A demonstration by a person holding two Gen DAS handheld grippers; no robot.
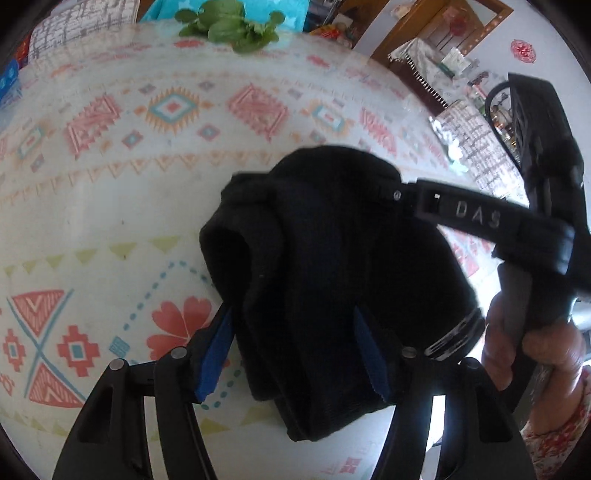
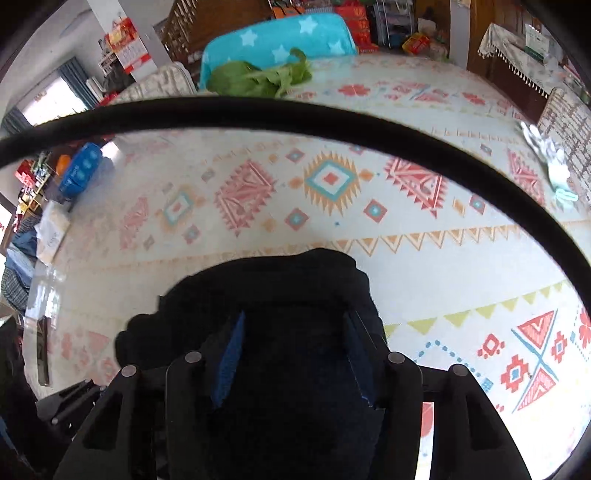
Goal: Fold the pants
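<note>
The black pants (image 1: 325, 266) are bundled into a thick folded wad over the patterned tablecloth (image 1: 110, 184). My left gripper (image 1: 295, 354) has its blue-padded jaws set apart with the thick bundle between them. My right gripper (image 2: 291, 354) also has the black pants (image 2: 280, 295) filling the gap between its blue pads. In the left wrist view the right gripper's black finger (image 1: 461, 212) reaches in from the right onto the bundle's upper right edge, with the person's hand (image 1: 535, 343) on its handle. How firmly either jaw pinches the cloth is hidden by the fabric.
Green leafy vegetables (image 1: 232, 27) lie at the table's far edge, also in the right wrist view (image 2: 258, 79). A black cable (image 2: 295, 110) arcs across the right wrist view. A turquoise star-print chair back (image 2: 277, 40) stands behind the table. A blue pack (image 2: 79, 170) sits at the left.
</note>
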